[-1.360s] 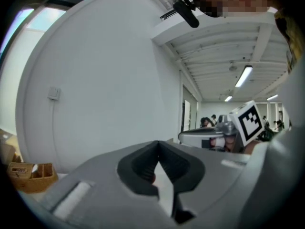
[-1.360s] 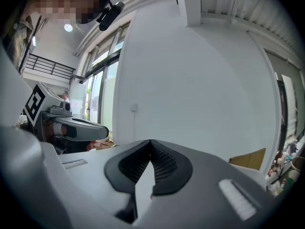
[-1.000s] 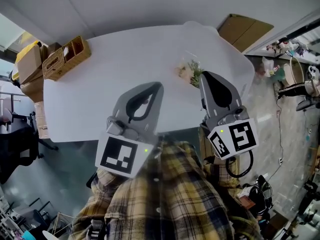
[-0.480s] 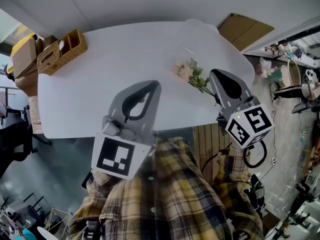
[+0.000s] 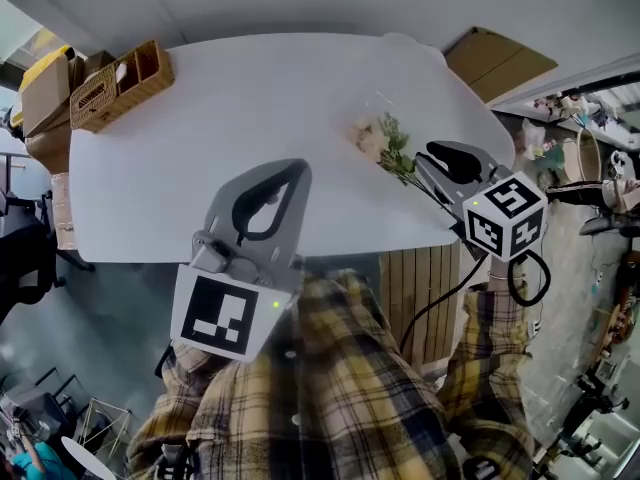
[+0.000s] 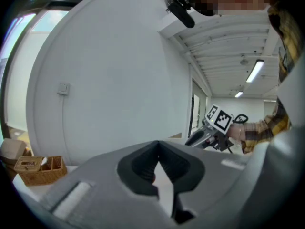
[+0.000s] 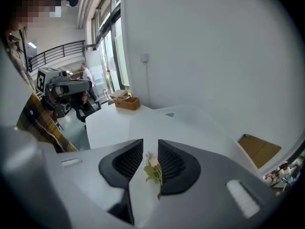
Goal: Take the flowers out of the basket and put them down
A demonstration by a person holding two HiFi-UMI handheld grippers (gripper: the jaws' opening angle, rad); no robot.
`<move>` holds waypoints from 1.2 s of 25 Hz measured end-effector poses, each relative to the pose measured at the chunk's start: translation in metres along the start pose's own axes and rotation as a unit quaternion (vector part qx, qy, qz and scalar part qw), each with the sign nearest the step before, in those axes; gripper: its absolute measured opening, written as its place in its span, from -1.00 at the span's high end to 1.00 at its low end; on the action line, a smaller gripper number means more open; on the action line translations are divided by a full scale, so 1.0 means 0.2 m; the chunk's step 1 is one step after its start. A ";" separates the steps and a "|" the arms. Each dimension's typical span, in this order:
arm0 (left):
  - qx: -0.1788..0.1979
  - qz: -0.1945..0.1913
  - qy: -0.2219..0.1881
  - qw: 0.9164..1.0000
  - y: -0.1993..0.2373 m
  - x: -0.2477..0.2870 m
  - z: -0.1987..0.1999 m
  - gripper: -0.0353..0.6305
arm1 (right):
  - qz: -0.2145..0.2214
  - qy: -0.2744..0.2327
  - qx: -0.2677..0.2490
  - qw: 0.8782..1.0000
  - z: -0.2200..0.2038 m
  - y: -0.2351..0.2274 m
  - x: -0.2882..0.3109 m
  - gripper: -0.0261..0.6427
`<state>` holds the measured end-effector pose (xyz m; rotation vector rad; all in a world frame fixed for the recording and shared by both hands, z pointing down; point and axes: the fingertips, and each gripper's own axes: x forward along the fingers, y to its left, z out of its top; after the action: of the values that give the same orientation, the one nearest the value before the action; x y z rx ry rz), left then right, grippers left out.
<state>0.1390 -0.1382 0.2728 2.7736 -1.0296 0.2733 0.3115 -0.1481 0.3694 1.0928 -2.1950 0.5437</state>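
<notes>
The right gripper (image 5: 428,155) is now lower, its jaws just opened part-way, in line with the flowers (image 5: 383,143) on the table (image 5: 250,98), far from the basket (image 5: 115,83); centre the stems before any grip; the left gripper (image 6: 158,144) is closed, empty.

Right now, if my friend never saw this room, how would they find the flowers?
Find the big white table. Go to its right side, away from the wicker basket at the left corner. The flowers lie there near the edge: a small sprig of pale pink blooms and green leaves, the only colourful thing on that end.
</notes>
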 end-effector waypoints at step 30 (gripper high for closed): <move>-0.023 0.032 0.009 0.999 0.08 0.00 -0.09 0.89 | 0.072 0.339 0.066 0.936 -0.88 -0.23 0.46 0.65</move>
<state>0.1261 -0.1463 0.2913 2.6955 -1.1072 0.2785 0.3667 -0.1207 0.5638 0.6640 -1.6454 0.9795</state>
